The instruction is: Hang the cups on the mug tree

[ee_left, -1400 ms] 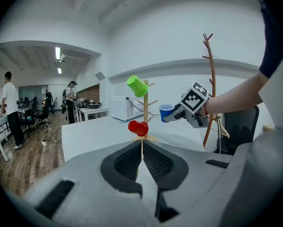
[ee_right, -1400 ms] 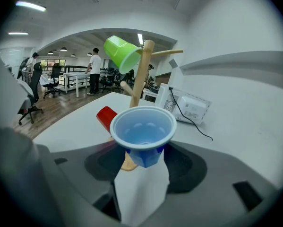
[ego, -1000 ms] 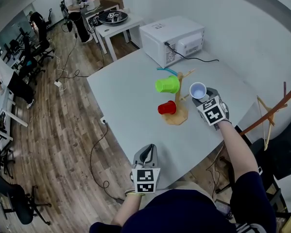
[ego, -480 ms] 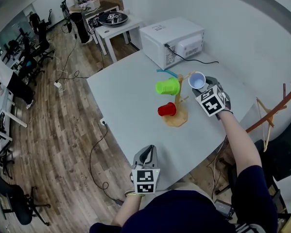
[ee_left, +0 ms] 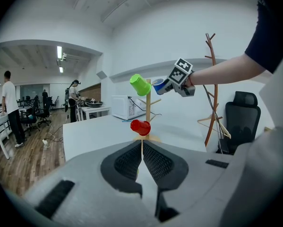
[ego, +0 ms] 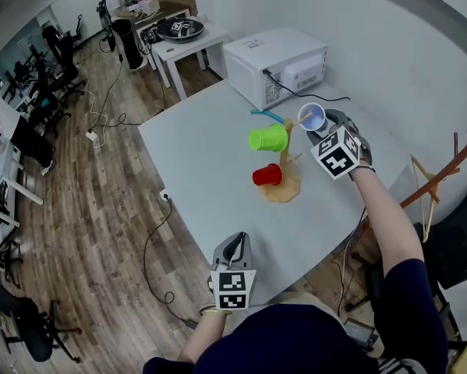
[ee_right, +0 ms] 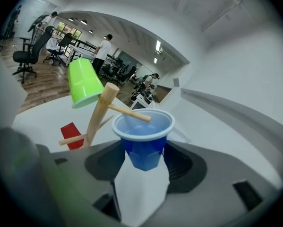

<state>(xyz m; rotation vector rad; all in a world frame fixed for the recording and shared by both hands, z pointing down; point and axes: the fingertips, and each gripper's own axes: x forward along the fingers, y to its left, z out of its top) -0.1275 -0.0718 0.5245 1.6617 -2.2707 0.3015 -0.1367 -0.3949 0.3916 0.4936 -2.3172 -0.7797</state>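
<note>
Jaws of the left gripper point(ee_left: 142, 151) meet pad to pad with nothing between them. Beyond their tips, at 12 o'clock, stands the wooden mug tree point(ee_left: 148, 109). A green cup point(ee_left: 140, 84) hangs on a peg at its top left, and a red cup point(ee_left: 140, 126) hangs low on the trunk. At 1 o'clock of the treetop the right gripper point(ee_left: 167, 84) holds a blue cup point(ee_left: 158, 85) just beside the trunk. A coat stand point(ee_left: 213, 89) and an office chair point(ee_left: 244, 115) fill the room at 3 o'clock.

In the right gripper view the jaws are clamped on the blue cup's lower body, with its mouth turned toward the tree. One peg point(ee_right: 128, 112) crosses the rim; whether its tip is inside the cup I cannot tell. The green cup is at 10 o'clock and the red cup at 8 o'clock.

From the head view, the tree stands past the middle of the grey table point(ego: 210, 162). Bare tabletop runs from the tree toward 9 o'clock as far as the left edge. A microwave point(ego: 276, 62) sits at the far edge at 12 o'clock. The left gripper hangs over the near edge at 6 o'clock, well apart from the tree.
</note>
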